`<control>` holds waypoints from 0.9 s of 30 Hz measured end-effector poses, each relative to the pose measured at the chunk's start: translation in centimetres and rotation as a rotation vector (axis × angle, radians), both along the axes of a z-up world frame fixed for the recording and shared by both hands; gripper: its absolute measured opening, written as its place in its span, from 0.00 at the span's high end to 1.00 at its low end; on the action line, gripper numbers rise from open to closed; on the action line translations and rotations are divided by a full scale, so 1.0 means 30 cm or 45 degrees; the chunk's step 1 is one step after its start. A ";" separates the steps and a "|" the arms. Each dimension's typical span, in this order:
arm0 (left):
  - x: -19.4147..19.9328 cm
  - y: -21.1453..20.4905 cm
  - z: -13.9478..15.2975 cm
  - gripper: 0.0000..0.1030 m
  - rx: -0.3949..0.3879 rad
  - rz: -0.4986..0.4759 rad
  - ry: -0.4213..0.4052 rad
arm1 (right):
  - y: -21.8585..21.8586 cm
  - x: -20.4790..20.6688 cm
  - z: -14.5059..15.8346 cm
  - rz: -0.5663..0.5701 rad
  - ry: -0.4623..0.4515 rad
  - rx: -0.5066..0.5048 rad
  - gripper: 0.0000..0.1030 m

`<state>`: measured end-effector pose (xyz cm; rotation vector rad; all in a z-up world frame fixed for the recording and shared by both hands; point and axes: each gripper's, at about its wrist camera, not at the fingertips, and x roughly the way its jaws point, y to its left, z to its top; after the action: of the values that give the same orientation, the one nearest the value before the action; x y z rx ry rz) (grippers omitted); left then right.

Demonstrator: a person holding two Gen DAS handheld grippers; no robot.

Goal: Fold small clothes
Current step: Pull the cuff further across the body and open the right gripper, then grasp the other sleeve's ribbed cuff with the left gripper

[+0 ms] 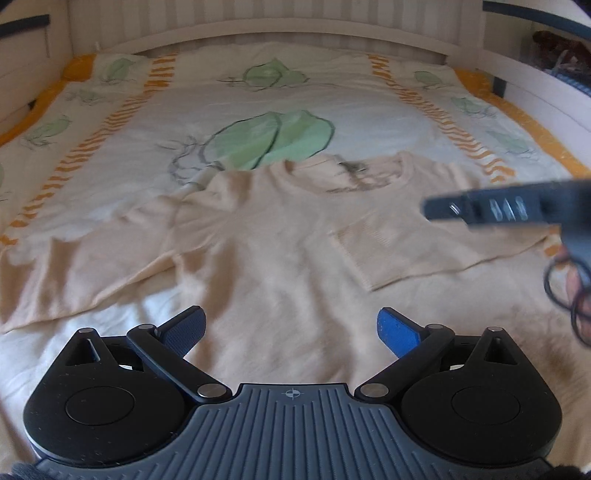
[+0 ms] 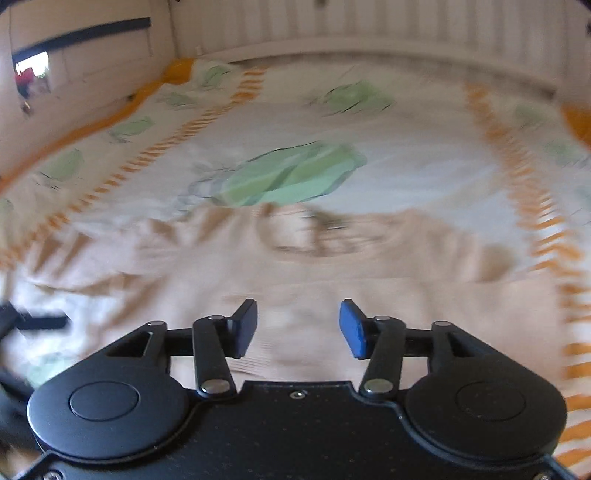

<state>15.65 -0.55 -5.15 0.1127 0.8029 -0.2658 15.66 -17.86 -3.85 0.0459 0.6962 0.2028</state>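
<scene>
A cream long-sleeved sweater (image 1: 266,236) lies flat on the bed, neck away from me. Its right sleeve (image 1: 399,240) is folded in across the chest; its left sleeve (image 1: 74,273) lies spread out to the left. My left gripper (image 1: 291,332) is open and empty, low over the sweater's hem area. My right gripper (image 2: 297,328) is open and empty above the sweater (image 2: 332,280); that view is motion-blurred. The right gripper also shows in the left wrist view (image 1: 491,208), at the right above the folded sleeve.
The bedspread (image 1: 295,96) is white with green leaves and orange stripes. A white slatted headboard (image 1: 280,18) runs along the far side, and white side rails (image 1: 535,96) line both edges. A black cable (image 1: 569,291) hangs at the right.
</scene>
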 end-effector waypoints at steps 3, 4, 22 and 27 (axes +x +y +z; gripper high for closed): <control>0.049 -0.059 0.001 0.03 -0.051 -0.031 0.033 | -0.075 -0.052 -0.032 -0.075 -0.077 -0.150 0.25; 0.062 -0.075 -0.003 0.06 -0.060 -0.037 0.041 | -0.095 -0.066 -0.048 -0.095 -0.092 -0.197 0.25; 0.303 -0.254 -0.129 0.42 -0.096 0.006 0.231 | -0.230 -0.126 -0.140 -0.129 -0.251 -0.100 0.07; 0.320 -0.309 -0.085 0.91 -0.029 -0.043 0.156 | -0.275 -0.128 -0.131 -0.203 -0.265 -0.032 0.07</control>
<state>25.24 -9.81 -7.70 0.0895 0.9198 -0.3158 11.82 -26.11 -7.78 0.0551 0.4845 0.0442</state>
